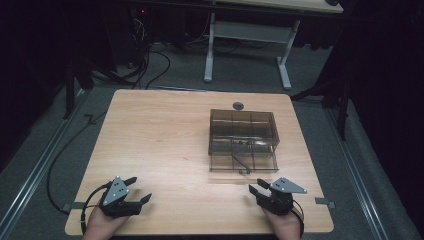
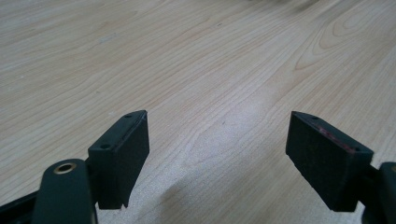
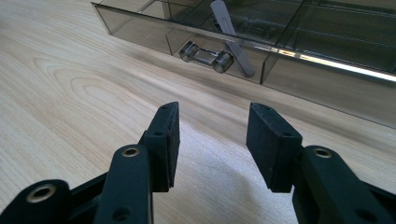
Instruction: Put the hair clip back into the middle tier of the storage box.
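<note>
A smoky see-through drawer box [image 1: 242, 124] stands right of the table's middle. Its lower drawer [image 1: 243, 161] is pulled out toward me, with a small clear handle [image 1: 244, 171] on its front. In the right gripper view the handle [image 3: 207, 56] lies ahead of the jaws, and a grey strip [image 3: 231, 35] lies slanted inside the drawer [image 3: 327, 86]. My right gripper [image 1: 256, 185] [image 3: 215, 112] is open and empty, just short of the drawer front. My left gripper [image 1: 140, 188] [image 2: 218, 122] rests open wide over bare wood at the near left.
The wooden table [image 1: 160, 135] has a small grey disc [image 1: 238, 105] near its far edge behind the box. Grey tape tabs [image 1: 325, 201] mark the near edges. A white-legged desk [image 1: 285, 65] and floor cables [image 1: 150, 65] lie beyond the table.
</note>
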Available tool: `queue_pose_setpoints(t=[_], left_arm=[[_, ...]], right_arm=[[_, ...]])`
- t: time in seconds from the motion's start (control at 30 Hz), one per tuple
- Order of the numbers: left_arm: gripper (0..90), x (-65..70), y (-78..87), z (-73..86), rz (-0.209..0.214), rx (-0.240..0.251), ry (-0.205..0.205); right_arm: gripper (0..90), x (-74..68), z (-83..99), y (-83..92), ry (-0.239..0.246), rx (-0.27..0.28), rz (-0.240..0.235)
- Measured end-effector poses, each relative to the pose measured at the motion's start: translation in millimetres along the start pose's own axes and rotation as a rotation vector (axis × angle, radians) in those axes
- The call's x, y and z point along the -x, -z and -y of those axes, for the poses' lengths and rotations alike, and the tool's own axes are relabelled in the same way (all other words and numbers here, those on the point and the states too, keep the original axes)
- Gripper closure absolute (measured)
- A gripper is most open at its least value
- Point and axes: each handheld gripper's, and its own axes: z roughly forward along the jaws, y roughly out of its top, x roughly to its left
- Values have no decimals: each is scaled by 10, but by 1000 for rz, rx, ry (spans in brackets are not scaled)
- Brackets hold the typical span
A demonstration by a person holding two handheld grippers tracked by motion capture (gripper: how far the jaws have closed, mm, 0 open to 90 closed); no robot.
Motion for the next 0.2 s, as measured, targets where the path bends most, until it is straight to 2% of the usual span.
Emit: queue_pose_setpoints(t=[0.2], left_arm=[[220,1,0,0,9,1,-6]], right_arm=[[546,1,-4,-7,-4,-3,15]])
